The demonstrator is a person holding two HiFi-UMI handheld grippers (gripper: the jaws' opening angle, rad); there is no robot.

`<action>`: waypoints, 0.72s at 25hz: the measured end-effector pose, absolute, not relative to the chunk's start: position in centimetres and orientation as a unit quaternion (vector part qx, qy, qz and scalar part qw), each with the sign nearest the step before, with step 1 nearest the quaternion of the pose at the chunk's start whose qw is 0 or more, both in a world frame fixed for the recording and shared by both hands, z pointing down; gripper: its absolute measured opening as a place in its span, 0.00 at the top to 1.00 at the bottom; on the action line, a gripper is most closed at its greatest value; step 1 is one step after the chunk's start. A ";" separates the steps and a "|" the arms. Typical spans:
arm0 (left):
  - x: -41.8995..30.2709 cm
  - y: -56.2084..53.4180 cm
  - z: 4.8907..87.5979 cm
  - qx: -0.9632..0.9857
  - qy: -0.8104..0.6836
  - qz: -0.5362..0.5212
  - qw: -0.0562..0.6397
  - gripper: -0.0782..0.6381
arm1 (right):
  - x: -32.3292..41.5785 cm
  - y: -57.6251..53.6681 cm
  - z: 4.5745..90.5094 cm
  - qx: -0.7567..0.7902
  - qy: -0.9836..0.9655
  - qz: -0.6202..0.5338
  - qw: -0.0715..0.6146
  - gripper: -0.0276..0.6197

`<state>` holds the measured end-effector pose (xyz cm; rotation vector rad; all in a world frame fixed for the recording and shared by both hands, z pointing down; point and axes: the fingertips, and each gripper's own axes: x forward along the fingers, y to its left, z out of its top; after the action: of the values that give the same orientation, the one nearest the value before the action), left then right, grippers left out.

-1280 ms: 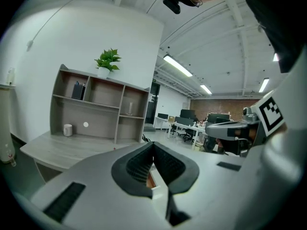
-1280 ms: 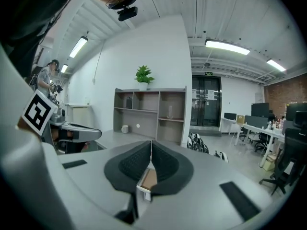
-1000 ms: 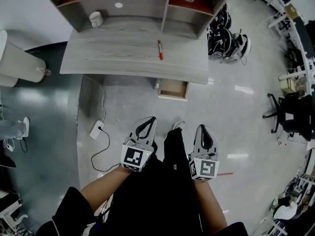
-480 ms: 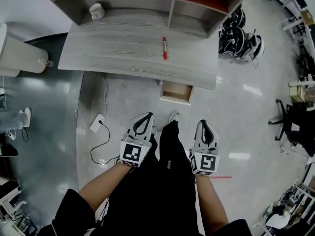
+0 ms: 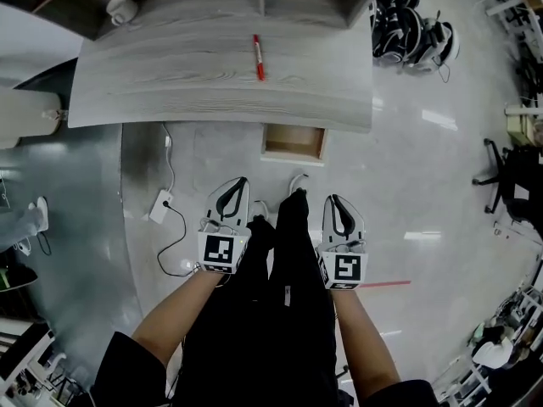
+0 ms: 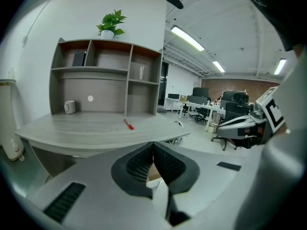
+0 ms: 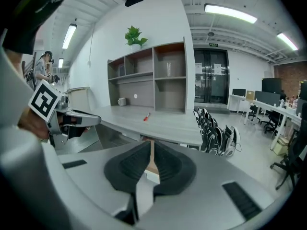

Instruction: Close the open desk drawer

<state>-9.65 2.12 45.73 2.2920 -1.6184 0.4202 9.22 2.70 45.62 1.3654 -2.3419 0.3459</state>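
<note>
The open wooden drawer (image 5: 293, 142) sticks out from under the front edge of the grey desk (image 5: 212, 91), right of its middle. My left gripper (image 5: 237, 184) and right gripper (image 5: 333, 201) hang side by side above the floor, short of the drawer, both shut and empty. They point toward the desk. In the left gripper view the shut left gripper (image 6: 153, 145) lines up with a sliver of the drawer (image 6: 154, 171) below the desk (image 6: 86, 128). In the right gripper view the shut right gripper (image 7: 151, 143) shows the drawer (image 7: 152, 167) between its jaws' edges.
A red pen (image 5: 257, 56) and a white mug (image 5: 121, 7) lie on the desk, under a shelf unit (image 6: 105, 75). A power strip (image 5: 158, 206) with cable lies on the floor at left. Headsets (image 5: 411, 32) are piled to the desk's right; an office chair (image 5: 513, 181) stands far right.
Both grippers have sunk lower, staying shut. The head view has come nearer the desk, so the drawer now lies closer in front of the grippers.
</note>
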 end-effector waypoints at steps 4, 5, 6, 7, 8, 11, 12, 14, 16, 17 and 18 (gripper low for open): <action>-9.1 1.0 48.7 0.804 -0.554 0.156 0.150 0.87 | 9.6 1.8 49.4 0.485 -0.838 0.131 0.214 0.93; -9.0 0.7 49.3 0.805 -0.552 0.158 0.149 0.87 | 9.7 1.5 50.3 0.485 -0.837 0.135 0.215 0.93; -8.9 0.5 50.0 0.805 -0.551 0.159 0.149 0.87 | 9.8 1.3 51.1 0.485 -0.836 0.139 0.216 0.93; -8.9 0.4 50.6 0.804 -0.551 0.161 0.151 0.87 | 9.9 1.0 51.9 0.485 -0.836 0.143 0.216 0.93; -9.0 0.3 51.4 0.803 -0.553 0.163 0.155 0.87 | 10.0 0.8 52.6 0.483 -0.836 0.145 0.215 0.93; -9.2 -0.1 53.8 0.797 -0.554 0.172 0.168 0.87 | 10.3 0.2 54.9 0.479 -0.835 0.149 0.224 0.93; -9.3 -0.2 54.5 0.796 -0.553 0.177 0.170 0.87 | 10.4 0.2 55.6 0.479 -0.834 0.152 0.229 0.93; -9.5 0.0 55.8 0.796 -0.549 0.190 0.168 0.87 | 10.5 0.4 57.0 0.474 -0.832 0.159 0.239 0.93; -9.4 0.0 56.9 0.799 -0.543 0.202 0.160 0.87 | 10.6 0.6 58.1 0.467 -0.833 0.162 0.248 0.93; -9.4 -0.1 57.4 0.801 -0.540 0.205 0.158 0.87 | 10.7 0.5 58.6 0.464 -0.833 0.164 0.251 0.93; -9.3 -0.2 57.9 0.802 -0.538 0.208 0.157 0.87 | 10.8 0.3 59.2 0.462 -0.833 0.166 0.253 0.93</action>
<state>-9.27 -0.18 57.94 2.2949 -1.5381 0.5950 10.77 0.28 59.15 1.2571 -2.2654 0.4502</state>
